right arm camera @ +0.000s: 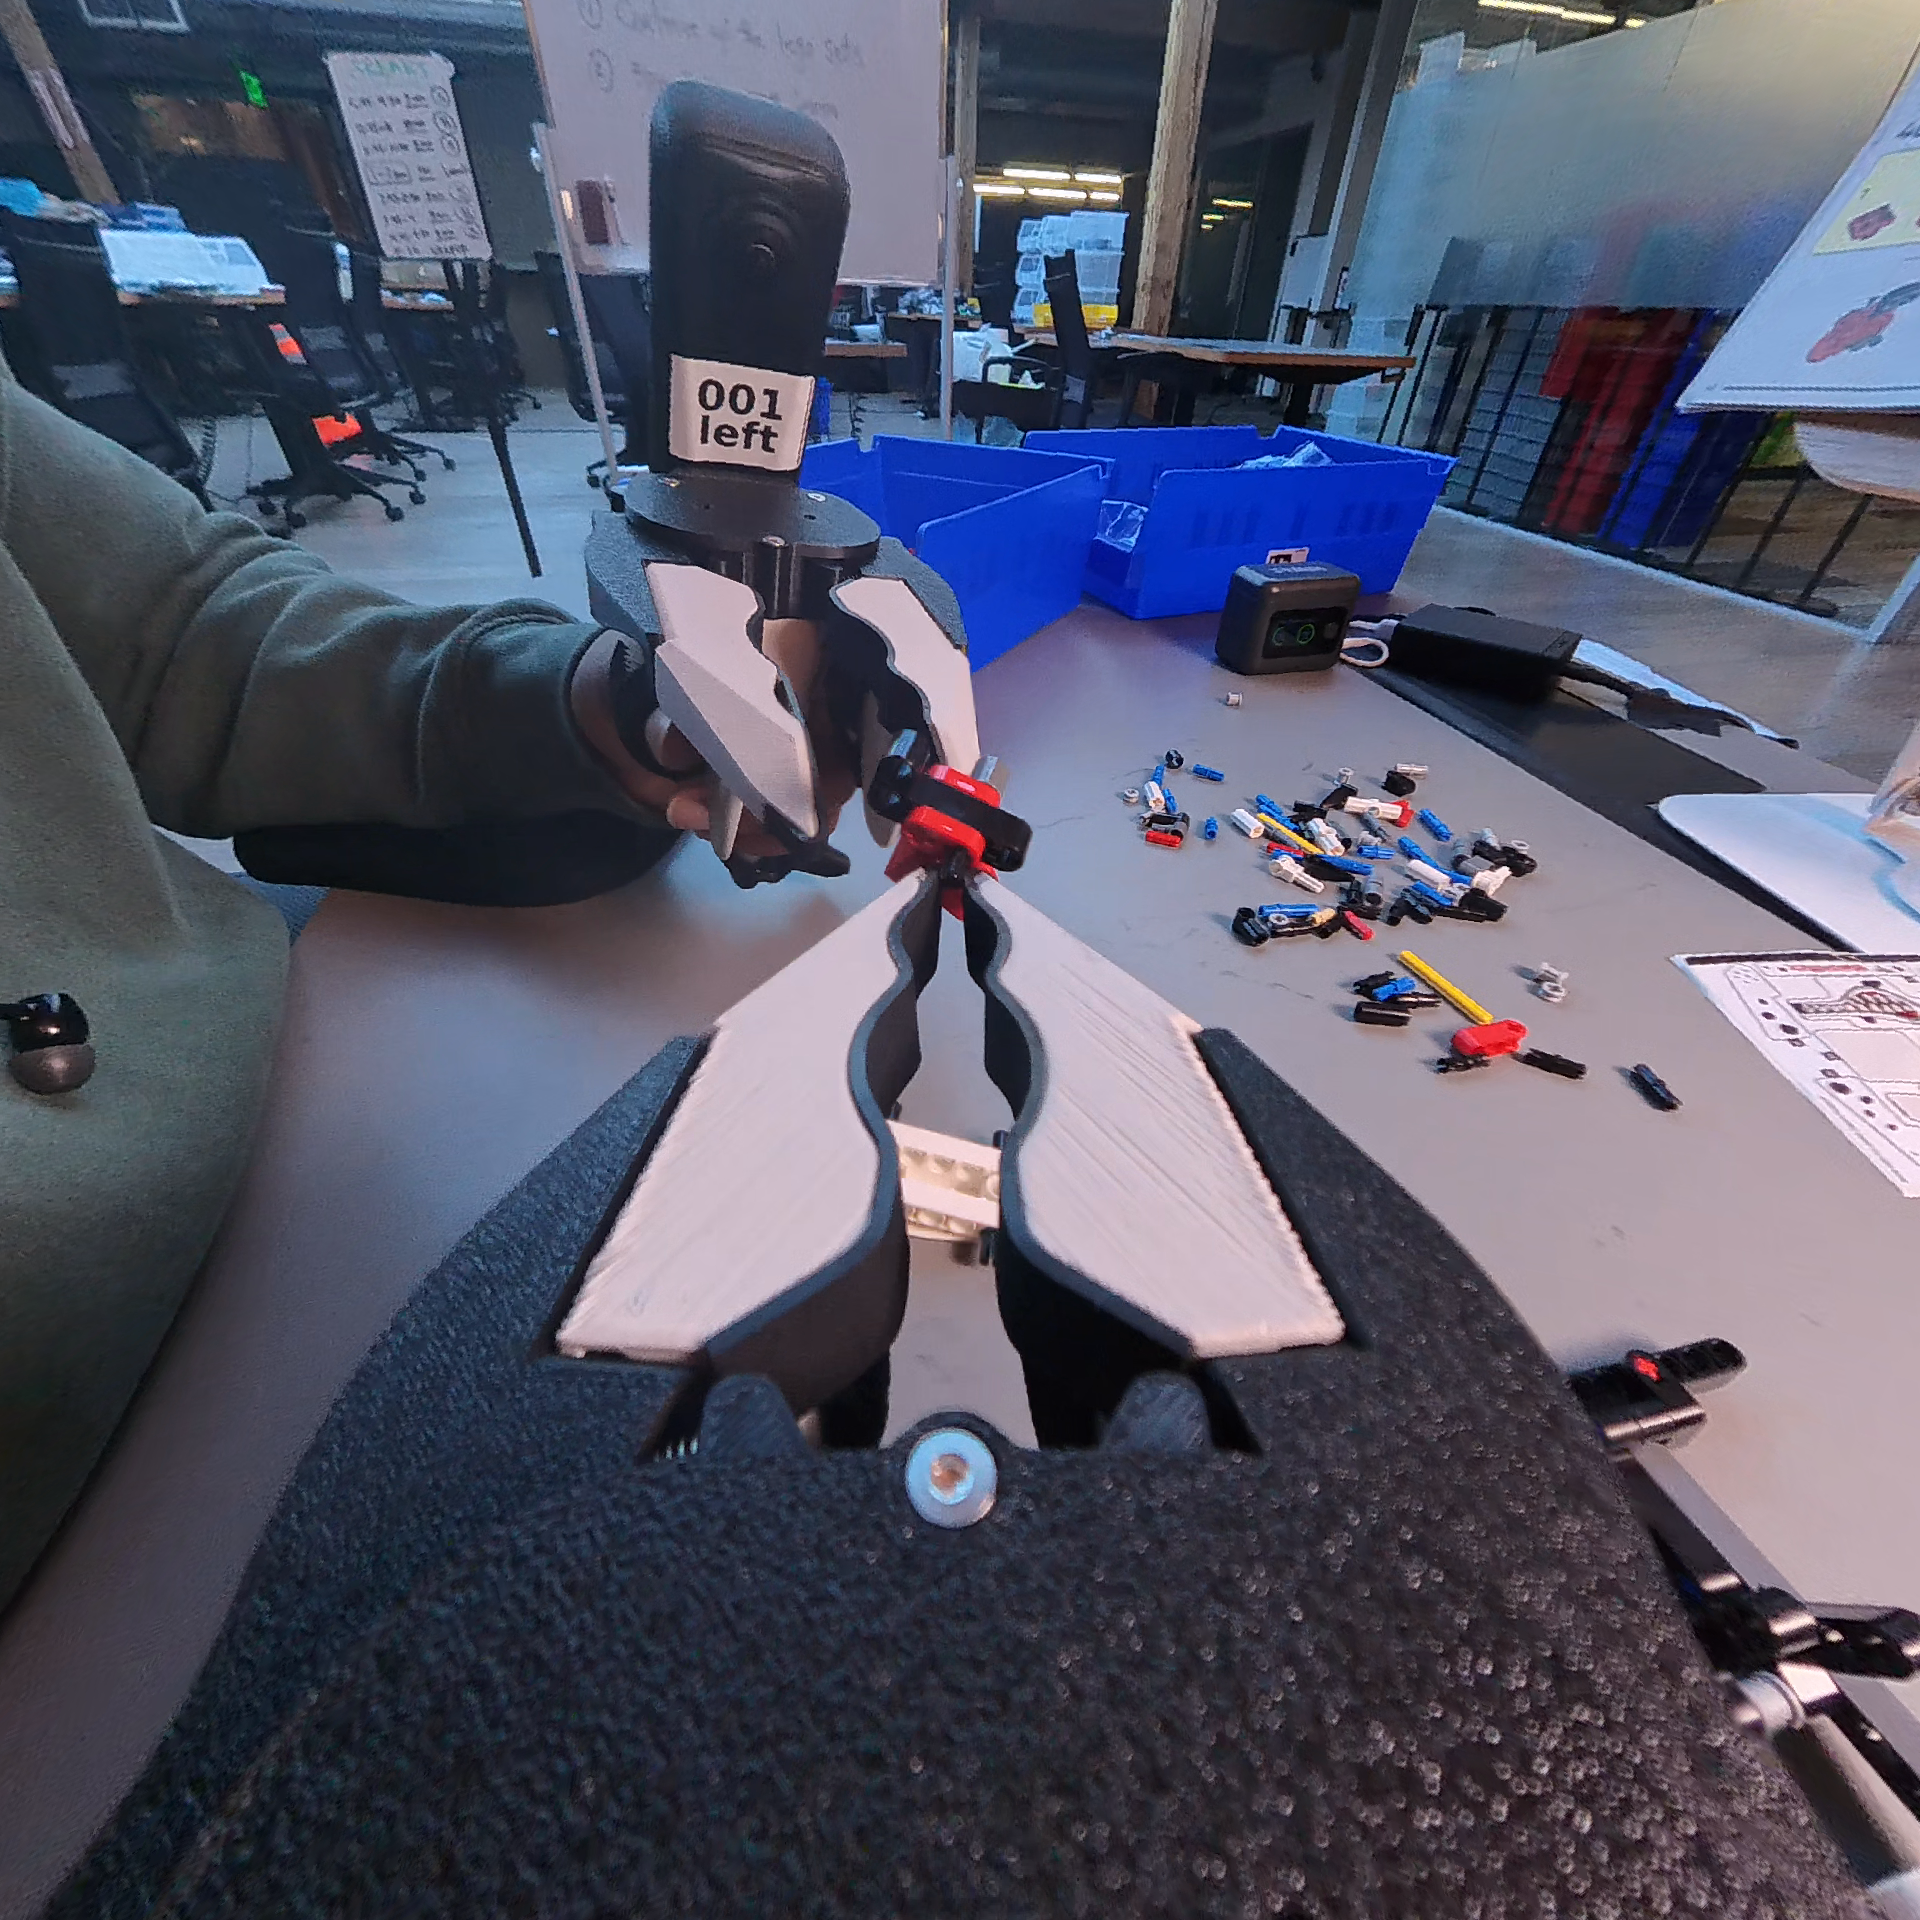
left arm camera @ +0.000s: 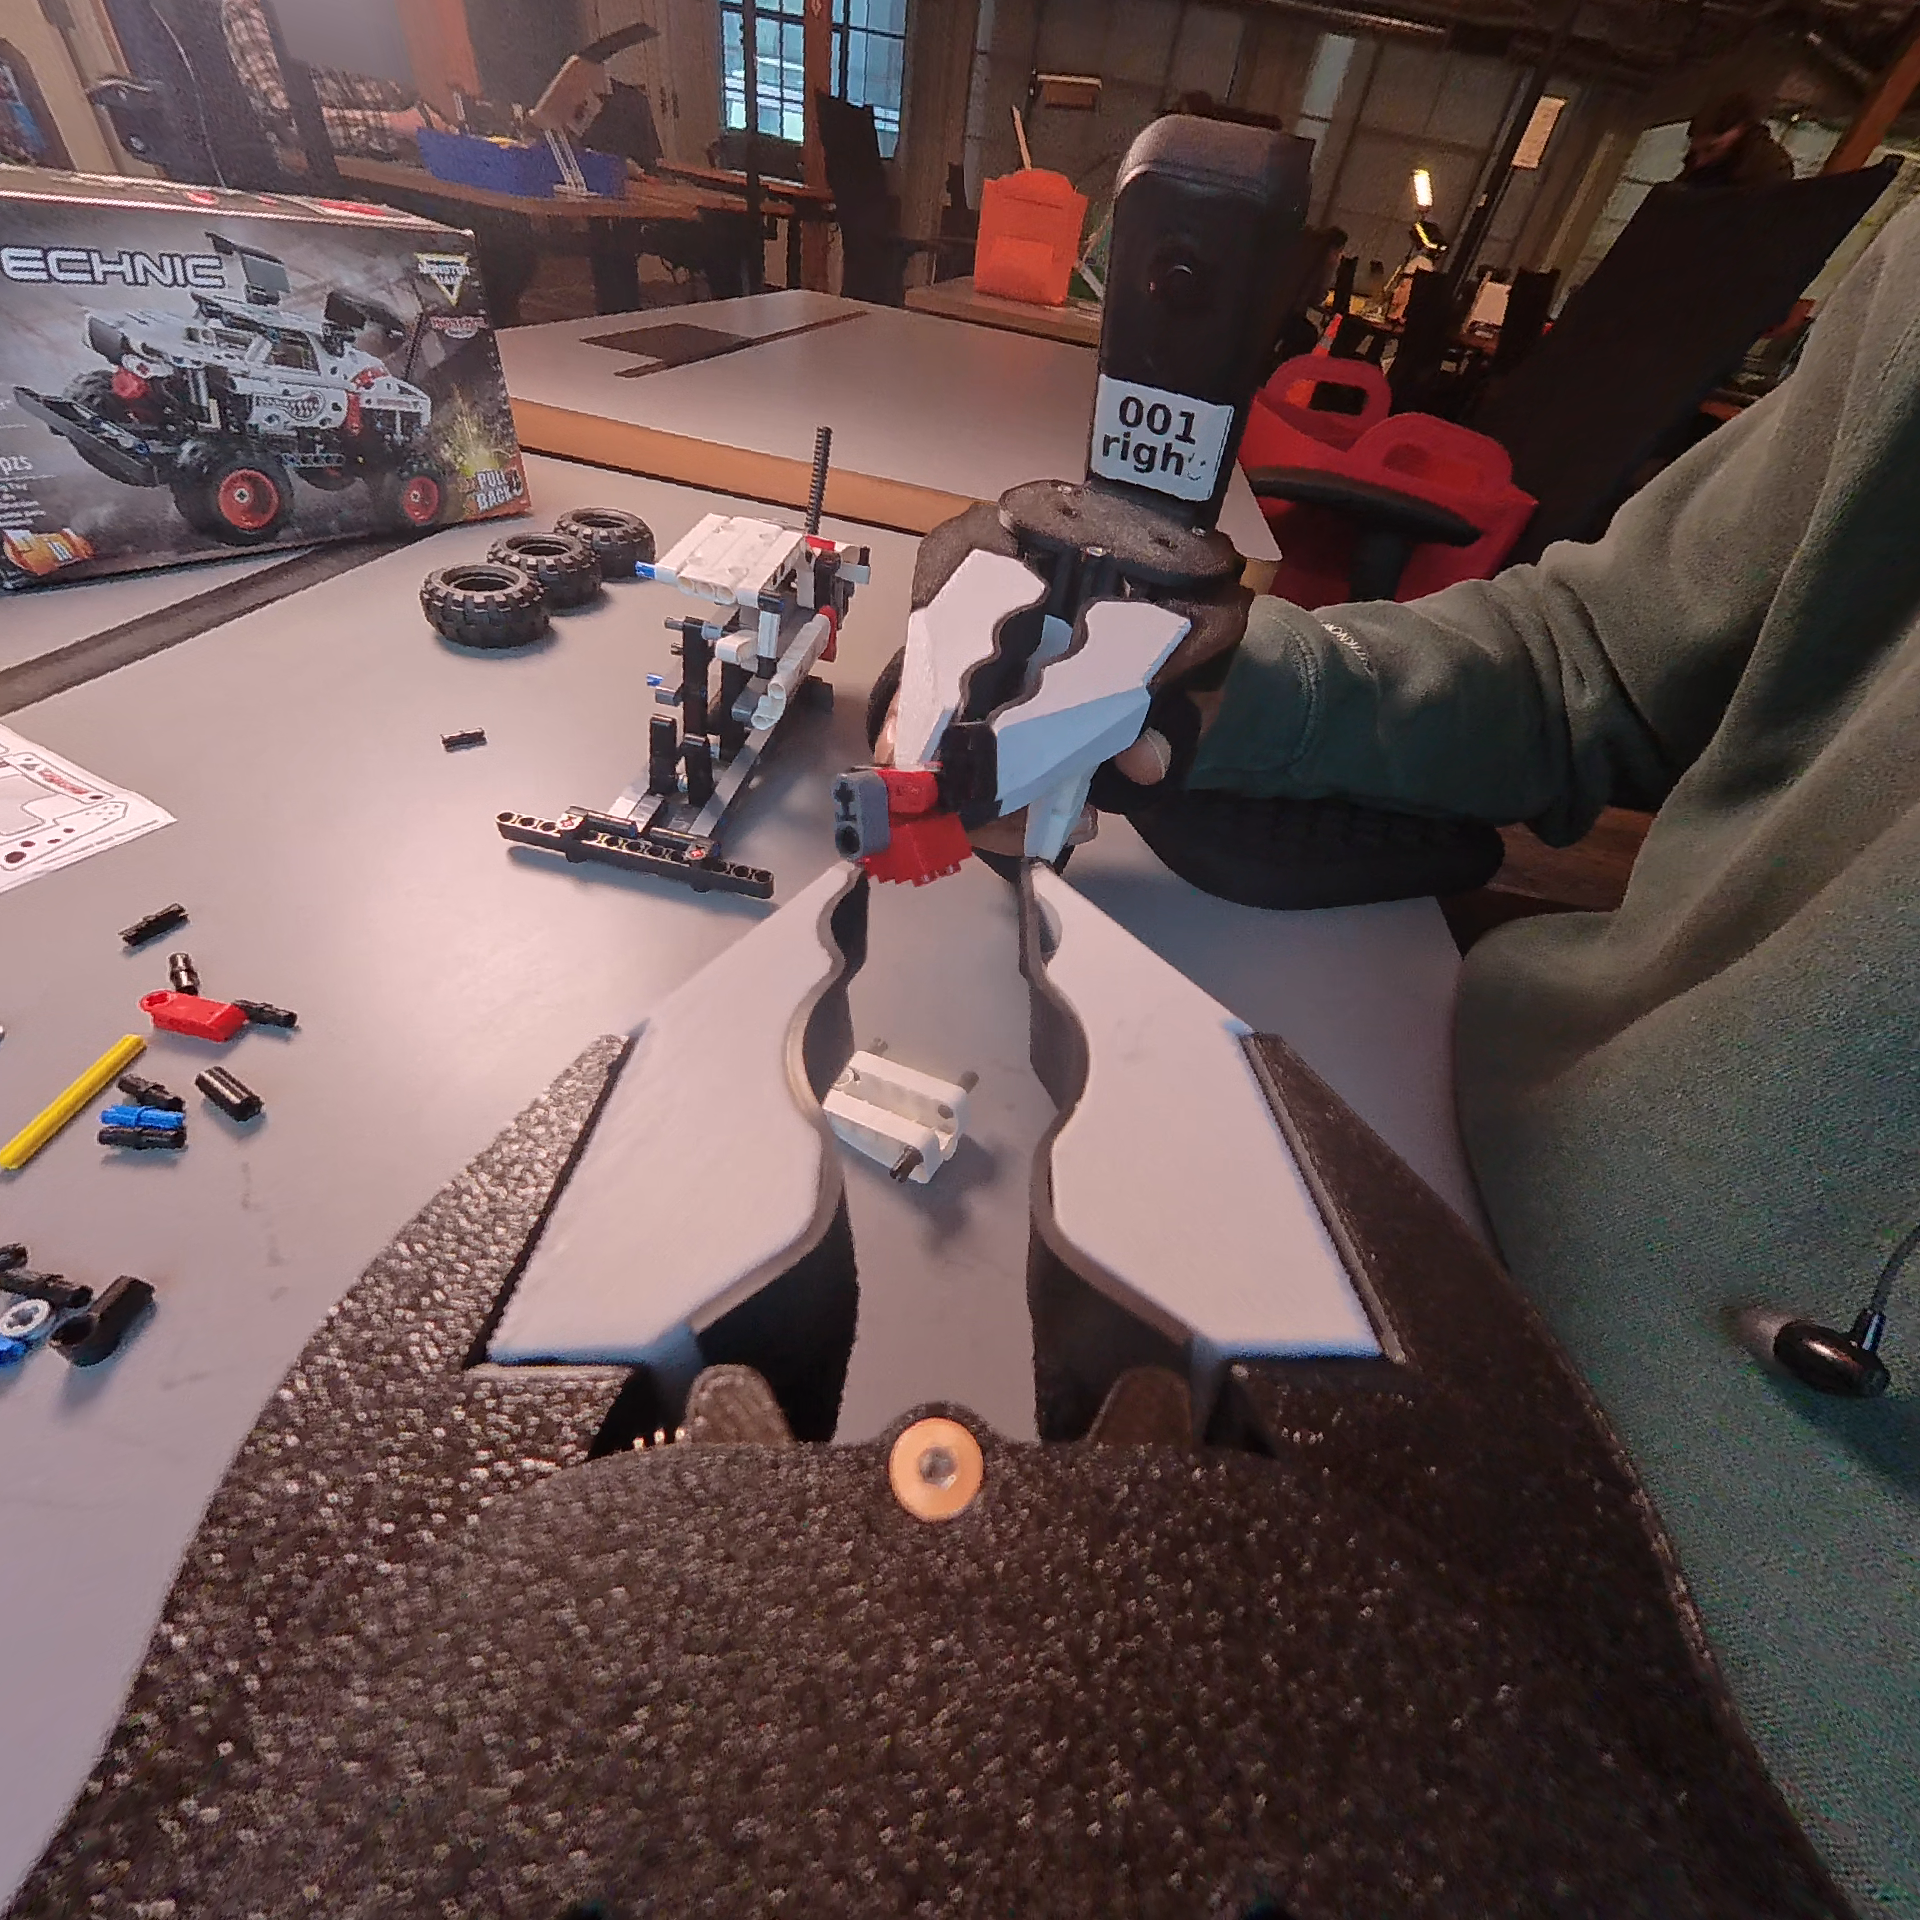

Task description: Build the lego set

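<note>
Pinching small red-grey-black lego piece (left arm camera: pixel 896 821), right tongs (right arm camera: pixel 951 883)

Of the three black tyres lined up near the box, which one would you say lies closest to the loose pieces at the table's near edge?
The front tyre, at the row's near end; the other two sit behind it, toward the box.

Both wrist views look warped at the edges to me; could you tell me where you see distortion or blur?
Left wrist view: wide-angle bending curves the box and table edge; the background is soft. Right wrist view: same bulge, with blur on the black assembly at lower right; the loose pieces stay sharp.
</note>
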`<action>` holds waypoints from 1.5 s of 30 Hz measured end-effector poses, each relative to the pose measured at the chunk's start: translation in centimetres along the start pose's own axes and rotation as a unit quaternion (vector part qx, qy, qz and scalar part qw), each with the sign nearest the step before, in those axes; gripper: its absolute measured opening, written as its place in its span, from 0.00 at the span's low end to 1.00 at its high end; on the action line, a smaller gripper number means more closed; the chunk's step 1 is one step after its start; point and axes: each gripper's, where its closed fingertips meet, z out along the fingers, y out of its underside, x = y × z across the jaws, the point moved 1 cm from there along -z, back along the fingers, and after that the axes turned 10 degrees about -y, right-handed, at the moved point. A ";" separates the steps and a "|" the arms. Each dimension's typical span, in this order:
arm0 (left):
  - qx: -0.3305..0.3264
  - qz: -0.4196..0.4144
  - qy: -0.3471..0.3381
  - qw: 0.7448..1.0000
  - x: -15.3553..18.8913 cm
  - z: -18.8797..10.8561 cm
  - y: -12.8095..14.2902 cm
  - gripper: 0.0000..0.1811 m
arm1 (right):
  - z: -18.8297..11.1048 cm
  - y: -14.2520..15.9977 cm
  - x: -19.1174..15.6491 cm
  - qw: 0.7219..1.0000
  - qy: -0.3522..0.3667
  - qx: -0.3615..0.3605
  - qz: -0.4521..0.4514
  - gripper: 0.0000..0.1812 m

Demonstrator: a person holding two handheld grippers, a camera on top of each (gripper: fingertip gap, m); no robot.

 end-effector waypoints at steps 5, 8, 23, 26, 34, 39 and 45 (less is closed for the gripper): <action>-0.004 0.005 -0.024 1.000 -0.7 0.0 0.2 0.15 | 0.2 0.4 0.5 0.998 0.036 -0.025 -0.041 0.02; -0.011 0.022 -0.049 0.999 -1.2 0.1 0.3 0.13 | 0.4 0.5 1.0 0.995 0.063 -0.031 -0.065 0.02; -0.007 0.057 -0.106 0.993 -2.5 -0.1 0.2 0.17 | 0.9 0.8 1.4 0.982 0.113 -0.058 -0.139 0.02; -0.014 0.067 -0.103 0.992 -2.3 0.1 0.4 0.19 | 1.3 1.1 1.0 0.980 0.106 -0.069 -0.153 0.02; -0.041 0.060 -0.091 0.993 -2.3 0.1 1.1 0.17 | 1.7 1.9 0.8 0.978 0.097 -0.087 -0.162 0.02; -0.049 0.042 -0.088 0.994 -2.7 0.0 1.3 0.17 | 1.8 2.0 0.8 0.981 0.089 -0.087 -0.148 0.05; -0.099 -0.013 -0.118 0.988 -5.6 -0.9 3.0 0.17 | 1.5 4.1 1.2 0.984 0.052 -0.154 -0.076 0.20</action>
